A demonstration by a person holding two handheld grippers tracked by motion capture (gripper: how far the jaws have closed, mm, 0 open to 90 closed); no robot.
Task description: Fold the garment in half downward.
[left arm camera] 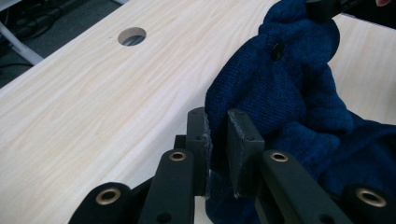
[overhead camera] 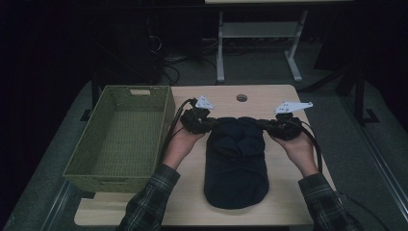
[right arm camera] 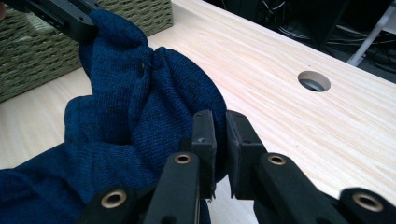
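One pale wooden table (overhead camera: 293, 192), dark room

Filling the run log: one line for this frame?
left gripper: shut on blue knit garment | right gripper: shut on same | green basket: empty

left gripper (overhead camera: 211, 123): fingers (left arm camera: 198, 135) nearly together, pinching cloth, pointing inward
right gripper (overhead camera: 263, 124): fingers (right arm camera: 204, 133) nearly together, pinching cloth, pointing inward
forearms: plaid sleeves, spread apart

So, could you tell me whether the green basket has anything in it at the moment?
Empty. The high view looks straight into the green basket, and only its bare woven floor shows; the dark blue knitted garment lies outside it on the table.
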